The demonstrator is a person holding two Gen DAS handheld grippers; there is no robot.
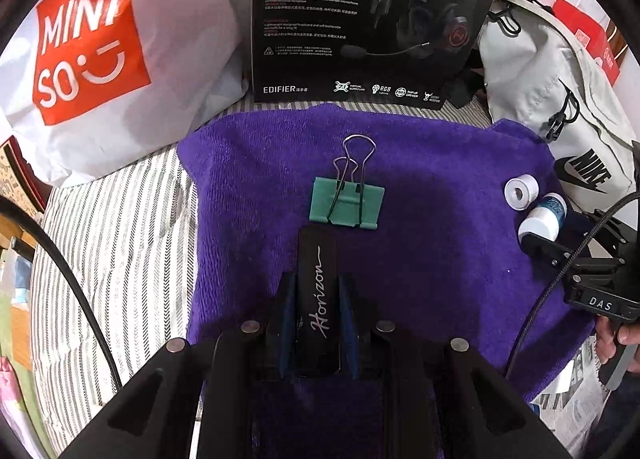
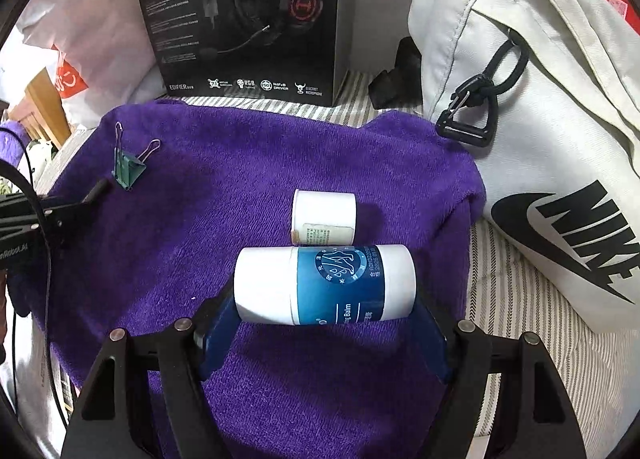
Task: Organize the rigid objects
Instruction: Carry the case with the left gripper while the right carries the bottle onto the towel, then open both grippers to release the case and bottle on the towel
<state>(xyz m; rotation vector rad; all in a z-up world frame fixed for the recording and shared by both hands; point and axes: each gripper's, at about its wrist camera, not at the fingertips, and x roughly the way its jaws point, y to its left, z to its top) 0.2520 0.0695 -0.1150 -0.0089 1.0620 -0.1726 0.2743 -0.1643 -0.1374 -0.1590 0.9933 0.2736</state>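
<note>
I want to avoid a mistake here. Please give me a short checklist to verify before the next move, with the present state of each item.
1. Left gripper holds the black Horizon stick between its fingers: ok.
2. Right gripper spans the blue-and-white balm bottle end to end: ok.
3. Balm bottle lifted off the purple towel: cannot tell.
4. Green binder clip is apart from the stick's tip: ok.
5. White tape roll lies close behind the bottle, whether touching: cannot tell.
</note>
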